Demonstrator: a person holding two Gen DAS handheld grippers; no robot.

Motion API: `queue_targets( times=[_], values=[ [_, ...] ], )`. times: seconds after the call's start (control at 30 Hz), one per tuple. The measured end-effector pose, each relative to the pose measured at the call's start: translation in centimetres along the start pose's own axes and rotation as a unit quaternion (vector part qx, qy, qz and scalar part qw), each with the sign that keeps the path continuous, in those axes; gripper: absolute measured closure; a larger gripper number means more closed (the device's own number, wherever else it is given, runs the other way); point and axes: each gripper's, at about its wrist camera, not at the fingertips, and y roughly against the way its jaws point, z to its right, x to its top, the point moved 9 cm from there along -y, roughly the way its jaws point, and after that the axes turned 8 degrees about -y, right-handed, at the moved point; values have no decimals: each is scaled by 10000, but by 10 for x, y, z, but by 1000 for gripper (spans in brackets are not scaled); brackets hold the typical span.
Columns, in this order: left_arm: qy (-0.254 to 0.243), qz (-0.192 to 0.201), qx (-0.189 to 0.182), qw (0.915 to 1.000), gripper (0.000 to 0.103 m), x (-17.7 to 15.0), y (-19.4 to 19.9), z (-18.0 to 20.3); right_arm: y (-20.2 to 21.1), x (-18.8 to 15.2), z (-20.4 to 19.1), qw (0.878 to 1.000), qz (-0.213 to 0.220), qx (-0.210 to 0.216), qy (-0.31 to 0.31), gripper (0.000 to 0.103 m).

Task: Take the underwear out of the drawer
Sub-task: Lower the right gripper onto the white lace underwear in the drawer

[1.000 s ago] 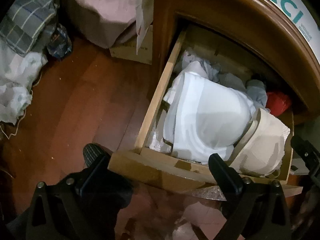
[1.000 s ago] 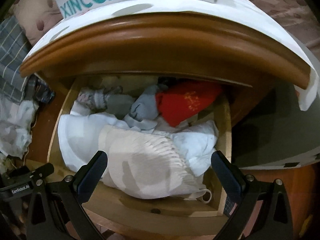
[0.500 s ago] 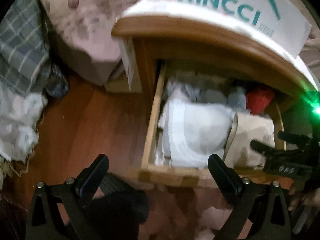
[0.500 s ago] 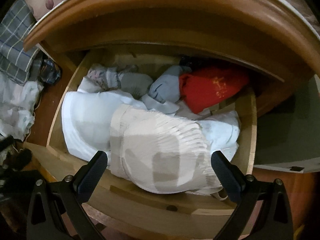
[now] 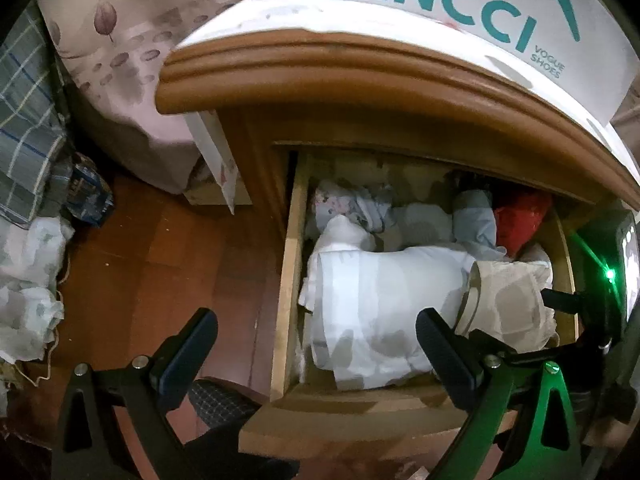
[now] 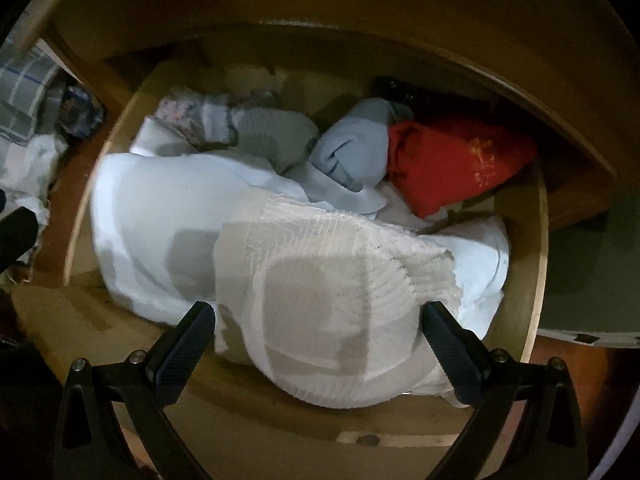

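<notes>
The wooden drawer point(image 5: 286, 280) point(image 6: 536, 240) stands pulled out and full of folded underwear. A white piece point(image 5: 372, 304) point(image 6: 160, 216) lies at the left. A cream ribbed piece point(image 5: 508, 304) point(image 6: 332, 280) lies at the front right. A red piece point(image 5: 520, 220) point(image 6: 448, 160) and grey-blue pieces point(image 6: 352, 152) sit at the back. My right gripper point(image 6: 316, 344) is open, its fingers on either side of the cream piece; it also shows in the left wrist view point(image 5: 568, 300). My left gripper point(image 5: 316, 344) is open and empty above the drawer's front left corner.
The nightstand top point(image 5: 360, 80) overhangs the drawer and carries a white XINCCI shoe box point(image 5: 480, 12). A bed with a patterned sheet point(image 5: 120, 60) stands at the left. Clothes point(image 5: 28, 280) lie on the wooden floor point(image 5: 160, 260).
My right gripper has moved down and forward into the drawer, close over the cream piece. My left gripper has pulled back and up from the drawer front.
</notes>
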Motion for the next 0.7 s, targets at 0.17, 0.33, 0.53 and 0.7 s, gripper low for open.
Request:
queue_targets(
  times=[0.17, 0.33, 0.53, 0.7],
  values=[
    [157, -202, -248, 9994, 1, -6, -14, -7, -15, 4, 1, 9982, -353, -369, 315, 0],
    [209, -228, -646, 9974, 1, -3, -15, 4, -16, 5, 10, 9982, -370, -412, 209, 6],
    [-86, -294, -693, 9971, 1, -2, -19, 23, -6, -5, 11, 9994, -299, 70, 128, 39],
    [-176, -445, -785, 9958, 1, -5, -28, 37, 5, -11, 18, 9993, -146, 323, -69, 54]
  ],
)
